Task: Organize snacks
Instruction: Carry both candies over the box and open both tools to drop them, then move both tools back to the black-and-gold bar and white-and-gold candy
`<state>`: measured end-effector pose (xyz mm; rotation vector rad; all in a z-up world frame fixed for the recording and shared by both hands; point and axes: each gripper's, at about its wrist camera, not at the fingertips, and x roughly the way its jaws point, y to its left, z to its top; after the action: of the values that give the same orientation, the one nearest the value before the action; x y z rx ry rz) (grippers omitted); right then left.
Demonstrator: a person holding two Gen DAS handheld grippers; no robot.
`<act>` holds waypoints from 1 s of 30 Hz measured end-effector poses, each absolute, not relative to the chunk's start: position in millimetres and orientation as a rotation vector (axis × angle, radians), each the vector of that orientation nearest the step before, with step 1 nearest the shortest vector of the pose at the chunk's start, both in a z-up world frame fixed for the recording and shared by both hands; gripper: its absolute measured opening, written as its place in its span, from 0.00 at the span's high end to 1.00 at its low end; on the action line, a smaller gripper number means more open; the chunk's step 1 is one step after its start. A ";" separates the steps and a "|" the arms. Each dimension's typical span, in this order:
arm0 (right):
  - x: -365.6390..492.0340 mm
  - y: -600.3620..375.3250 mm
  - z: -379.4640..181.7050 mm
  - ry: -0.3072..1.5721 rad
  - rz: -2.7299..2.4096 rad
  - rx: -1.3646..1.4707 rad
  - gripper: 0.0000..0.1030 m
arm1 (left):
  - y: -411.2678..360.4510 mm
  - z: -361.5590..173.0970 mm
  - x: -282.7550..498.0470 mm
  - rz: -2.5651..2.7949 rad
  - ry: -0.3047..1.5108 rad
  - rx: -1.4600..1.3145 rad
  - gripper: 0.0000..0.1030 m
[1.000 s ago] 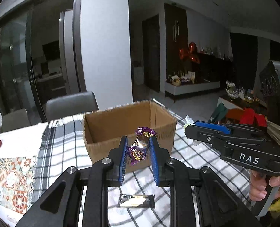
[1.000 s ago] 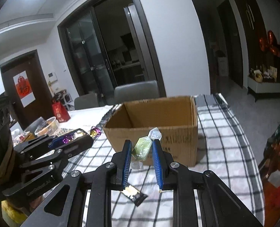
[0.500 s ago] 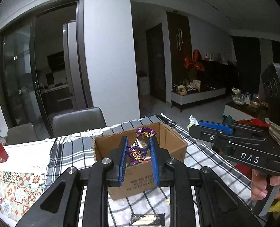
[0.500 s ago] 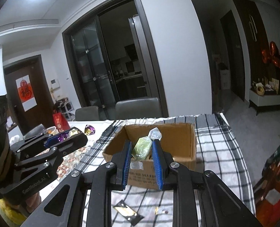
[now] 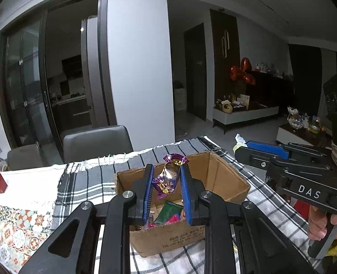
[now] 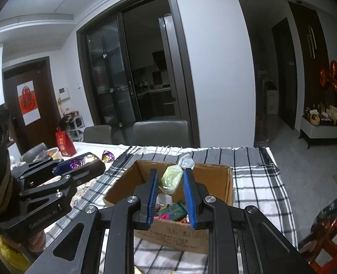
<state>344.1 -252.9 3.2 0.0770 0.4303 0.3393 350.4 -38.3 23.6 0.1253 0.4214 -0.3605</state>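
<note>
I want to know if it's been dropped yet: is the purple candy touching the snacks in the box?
Apart. Left wrist view: the purple candy hangs pinched in the left gripper, above the box.

Right gripper over the box, candy pinched

My right gripper has its blue pads clamped on a pale green wrapped candy, held above the open cardboard box that sits on the checked tablecloth. Inside the box I can see a green packet and something pink (too small to name). Off to my left, the left gripper grips a purple foil candy, beside a red bag.
</note>
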 end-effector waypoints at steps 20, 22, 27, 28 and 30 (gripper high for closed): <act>370.6 -256.1 -19.6 0.478 0.314 0.058 0.51 | -42.5 7.6 373.5 -0.313 0.458 0.130 0.38; 364.0 -256.1 -19.4 0.474 0.319 0.054 0.51 | -43.1 6.0 362.5 -0.307 0.451 0.137 0.38; 342.4 -260.3 -20.5 0.464 0.332 0.039 0.51 | -43.3 6.1 334.0 -0.287 0.427 0.149 0.35; 338.3 -260.4 -20.6 0.464 0.335 0.037 0.51 | -43.1 6.1 329.1 -0.284 0.422 0.149 0.35; 329.9 -261.7 -22.2 0.463 0.339 0.025 0.51 | -43.7 5.8 315.7 -0.258 0.410 0.152 0.33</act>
<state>329.9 -261.7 -22.2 0.0252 0.4634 0.3391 315.7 -43.7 5.8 0.1525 0.4098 -0.2576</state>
